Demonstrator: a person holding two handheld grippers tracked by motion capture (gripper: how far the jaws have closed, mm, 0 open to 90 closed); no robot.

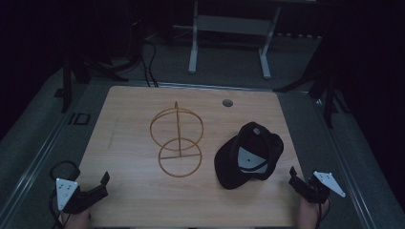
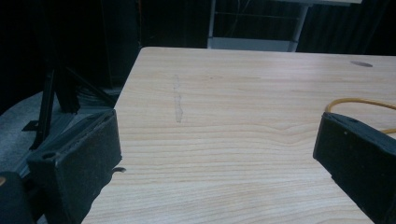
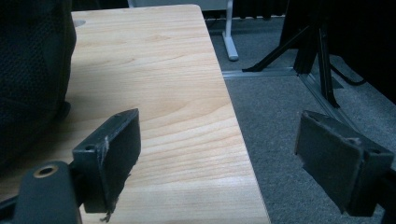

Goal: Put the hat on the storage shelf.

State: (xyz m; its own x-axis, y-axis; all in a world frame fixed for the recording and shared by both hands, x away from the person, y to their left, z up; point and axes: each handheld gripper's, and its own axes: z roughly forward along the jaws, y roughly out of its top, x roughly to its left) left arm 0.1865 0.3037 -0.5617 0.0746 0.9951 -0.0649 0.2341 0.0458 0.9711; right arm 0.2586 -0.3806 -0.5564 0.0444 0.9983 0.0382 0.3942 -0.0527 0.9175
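A black baseball cap with a grey-white patch on its front (image 1: 249, 155) lies on the right part of the light wooden bench (image 1: 133, 200), crown up and tipped toward the near edge. Left of it, near the middle of the bench, stands a yellow-orange wire stand made of two hoops on an upright rod (image 1: 177, 139), apart from the cap.

The right tool (image 1: 292, 177) hovers at the bench's near right corner, just beside the cap and not touching it; in the right gripper view its jaws stand wide apart with nothing between them, released. The left tool (image 1: 104, 180) sits at the near left corner, well apart from both things, likewise spread and holding nothing; in the left gripper view a curve of the stand (image 2: 359, 101) peeks above one jaw.
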